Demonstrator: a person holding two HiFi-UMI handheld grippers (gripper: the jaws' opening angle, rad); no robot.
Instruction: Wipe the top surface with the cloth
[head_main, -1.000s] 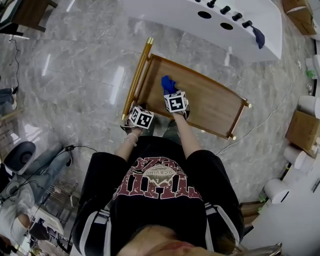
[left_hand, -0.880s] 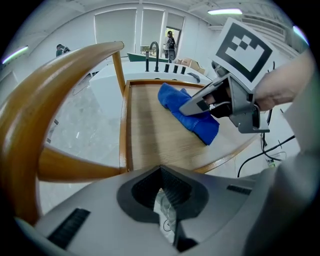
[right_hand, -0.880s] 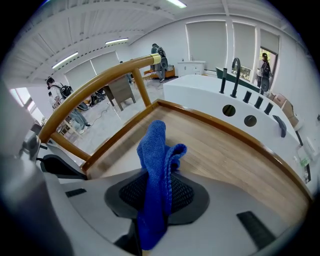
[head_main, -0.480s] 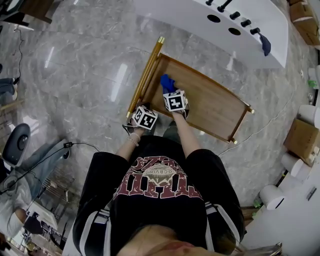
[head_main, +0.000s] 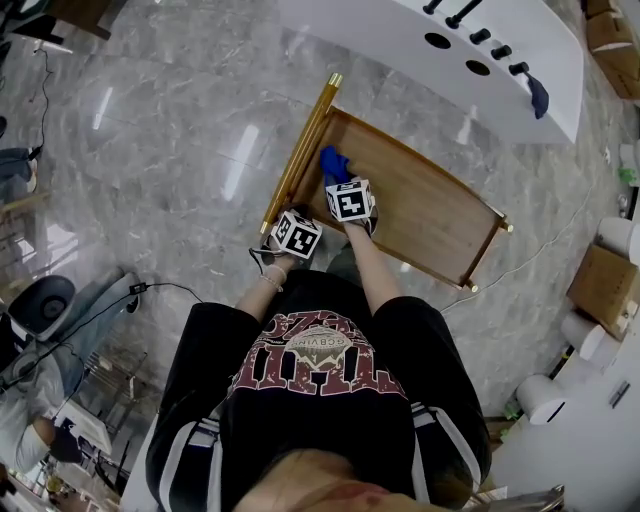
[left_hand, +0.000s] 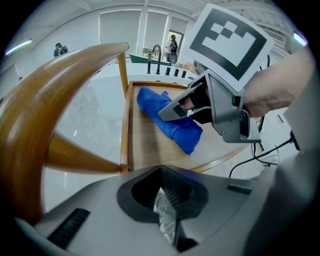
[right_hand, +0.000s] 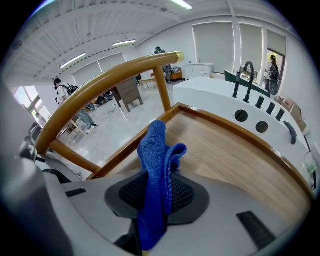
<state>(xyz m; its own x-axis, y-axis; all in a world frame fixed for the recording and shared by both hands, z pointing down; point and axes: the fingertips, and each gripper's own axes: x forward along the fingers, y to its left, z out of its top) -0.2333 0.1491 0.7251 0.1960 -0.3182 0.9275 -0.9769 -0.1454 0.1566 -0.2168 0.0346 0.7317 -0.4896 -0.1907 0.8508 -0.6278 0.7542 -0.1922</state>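
right gripper (right_hand: 151, 202): jaws clenched on the blue cloth (right_hand: 156, 160). We see the cloth pinched in the seam and bunched up past the tips. Directly ahead of and below the tips is the wooden top (right_hand: 235, 155). From the left gripper view we read the cloth's far end as lying on it. The raised rim (right_hand: 129, 147) runs just left of the tips. The gold-brown handle rail (right_hand: 110, 80) arcs above it, further left. Beyond the top's far edge, ahead-right, we see a white counter (right_hand: 210, 92) with a black faucet (right_hand: 247, 75) and a row of dark holes.

left gripper (left_hand: 167, 210): jaws pressed together, not on the cloth. A pale crinkled bit shows in the seam; we can't tell what it is. The handle rail sweeps close by on its left, and the near corner of the wooden top is just ahead. Ahead-right of it, the right gripper's tips sit on the cloth, with the right hand (left_hand: 272, 92) behind them.

Head view: we have both grippers side by side at the handle end of the top. The left one is at the near corner, at the edge of the grey marble floor (head_main: 150, 150). The right one is over the wood, with the cloth just ahead of it, close to the handle-side rim.
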